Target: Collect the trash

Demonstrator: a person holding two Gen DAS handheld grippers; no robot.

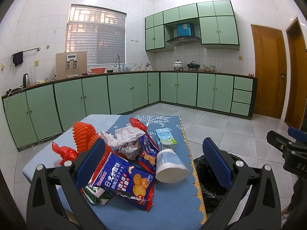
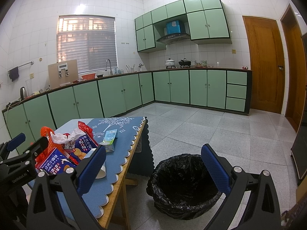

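On table (image 1: 172, 201): crumpled wrappers (image 1: 122, 182), seemingly empty | left tongs (image 1: 153, 164) spread | right tongs (image 2: 153, 168) spread

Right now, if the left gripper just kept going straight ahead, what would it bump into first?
Probably the tipped-over paper cup, which lies between the open left gripper's fingers, with the blue biscuit bag just beside it; depth is hard to judge.

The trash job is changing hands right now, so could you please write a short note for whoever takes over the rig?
Left gripper: open, empty, over the table's pile.
Right gripper: open, empty, above the bin.
On the table: two biscuit bags, paper cup, milk carton, crumpled tissue, orange foam net, red wrappers.
Done: nothing visible in the black-lined bin.
Left: move every piece into the bin, which stands on the floor beside the table.
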